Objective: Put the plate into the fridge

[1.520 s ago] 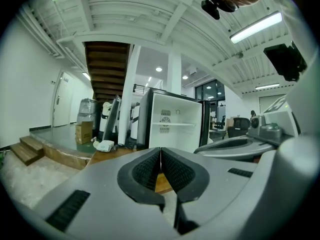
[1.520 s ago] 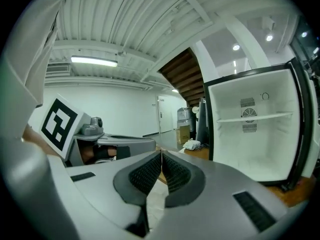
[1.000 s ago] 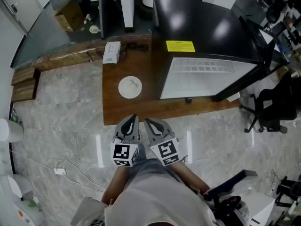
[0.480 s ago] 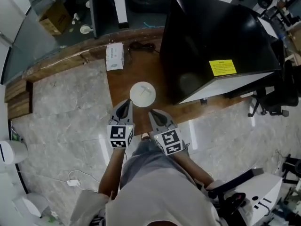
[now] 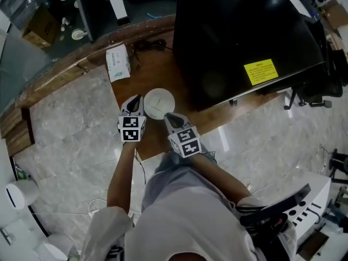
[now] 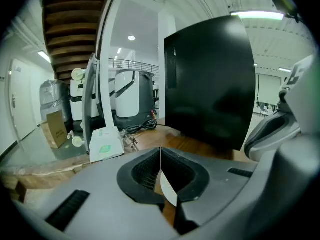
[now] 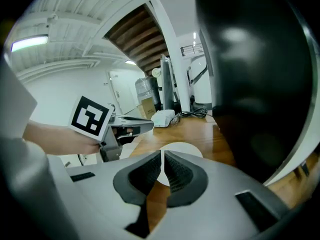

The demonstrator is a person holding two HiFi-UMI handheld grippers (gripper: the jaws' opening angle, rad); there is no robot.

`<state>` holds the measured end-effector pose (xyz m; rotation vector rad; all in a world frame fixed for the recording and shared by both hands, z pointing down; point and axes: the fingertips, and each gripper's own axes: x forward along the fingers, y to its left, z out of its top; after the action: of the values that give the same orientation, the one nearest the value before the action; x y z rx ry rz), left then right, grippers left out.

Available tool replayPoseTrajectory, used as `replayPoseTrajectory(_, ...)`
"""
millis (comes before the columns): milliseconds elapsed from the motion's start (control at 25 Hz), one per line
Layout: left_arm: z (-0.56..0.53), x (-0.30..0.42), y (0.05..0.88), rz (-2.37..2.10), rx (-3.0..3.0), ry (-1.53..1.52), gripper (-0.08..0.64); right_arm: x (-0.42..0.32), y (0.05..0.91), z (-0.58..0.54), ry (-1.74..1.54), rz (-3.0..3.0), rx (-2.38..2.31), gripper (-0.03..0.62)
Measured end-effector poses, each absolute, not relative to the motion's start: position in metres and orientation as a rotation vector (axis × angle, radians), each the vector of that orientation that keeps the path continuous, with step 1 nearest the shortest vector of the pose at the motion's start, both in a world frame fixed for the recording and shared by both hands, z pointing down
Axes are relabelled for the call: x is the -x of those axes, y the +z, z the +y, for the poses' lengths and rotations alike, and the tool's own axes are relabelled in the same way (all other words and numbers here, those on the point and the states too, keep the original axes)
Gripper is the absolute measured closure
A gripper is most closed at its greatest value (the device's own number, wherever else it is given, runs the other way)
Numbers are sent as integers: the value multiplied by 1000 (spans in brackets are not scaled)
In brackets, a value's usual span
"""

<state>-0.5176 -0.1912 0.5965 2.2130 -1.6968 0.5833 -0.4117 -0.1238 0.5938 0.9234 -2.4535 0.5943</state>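
1. Location of item: a white plate (image 5: 159,103) is found lying flat on the wooden table (image 5: 163,72), just beside the black fridge (image 5: 239,31). Nothing is seen on it. A white box (image 5: 118,62) and a dark cable (image 5: 148,45) lie further back, apart from it.

2. Tool state, left: the left gripper (image 5: 135,102) is held at the plate's left rim. In the left gripper view its pads are seen pressed together with nothing held. The white sliver below them is judged to be the plate's edge lying beyond.

3. Tool state, right: the right gripper (image 5: 169,117) is held at the plate's near rim. Its jaws are likewise closed on nothing, and the plate is seen on the table just past the tips. Contact with the rim cannot be confirmed for either tool.

4. Handling, as judged: the plate is taken to be stiff, smooth and brittle, light enough for one tool but liable to slip or tilt under a single pinch. It would chip or break if dropped.

5. Point of hold, as judged: only the raised rim is offered. The jaws would first have to be spread, then one pad set above the rim and one beneath. A hold on opposite rims is preferred for level carriage.

6. No open fridge door is seen in any view.
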Motion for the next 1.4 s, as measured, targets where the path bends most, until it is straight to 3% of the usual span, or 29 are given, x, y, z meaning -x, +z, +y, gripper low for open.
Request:
replayPoseTrajectory(640, -247, 502, 699, -1122, -2142, 1054, 540, 378, 670, -143, 852, -2229, -966, 572)
replayPoseTrajectory(1000, -254, 490, 710, -1023, -2162, 1131, 540, 360, 715, -146, 1597, -1999, -1089, 568)
replayPoseTrajectory(1120, -254, 487, 710, -1022, -2172, 1125, 540, 356, 722, -148, 1708, -1994, -1107, 506)
replayPoseTrajectory(1400, -252, 469, 713, -954, -2181, 1058, 540, 358, 723, -163, 1901, -2027, -1122, 489)
